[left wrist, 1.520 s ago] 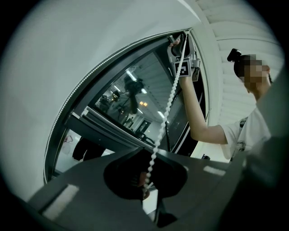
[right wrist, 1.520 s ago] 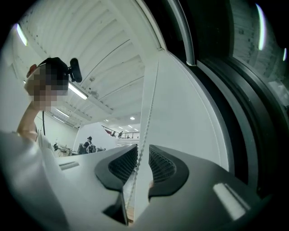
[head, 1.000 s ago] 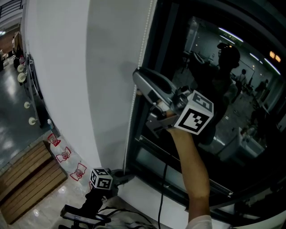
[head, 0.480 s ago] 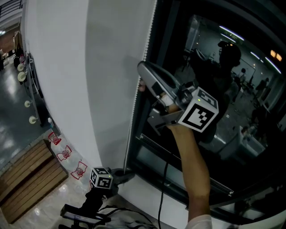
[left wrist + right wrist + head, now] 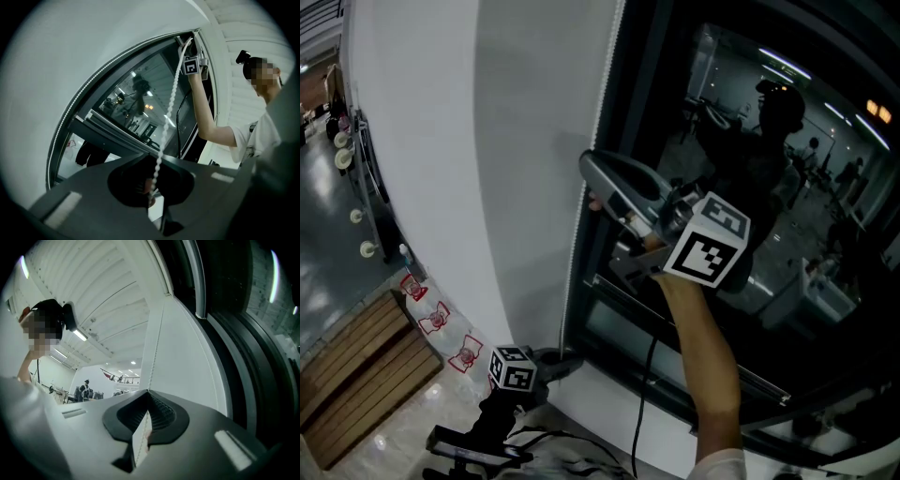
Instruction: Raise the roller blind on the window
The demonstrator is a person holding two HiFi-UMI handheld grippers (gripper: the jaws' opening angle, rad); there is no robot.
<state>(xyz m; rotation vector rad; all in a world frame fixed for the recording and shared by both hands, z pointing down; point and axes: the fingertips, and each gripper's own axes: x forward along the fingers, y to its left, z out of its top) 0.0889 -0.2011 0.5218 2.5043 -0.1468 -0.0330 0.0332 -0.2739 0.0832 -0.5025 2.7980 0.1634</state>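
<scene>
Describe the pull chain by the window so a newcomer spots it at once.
Find the big dark window; down its left edge, beside the white wall, runs a thin bead chain. Unlike the black cable hanging nearby, it is white and made of tiny balls.

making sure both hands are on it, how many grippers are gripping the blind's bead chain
2. The right gripper, its jaws just closing, pinches the bead chain high up; the left gripper is shut on it low down, below the right.
</scene>
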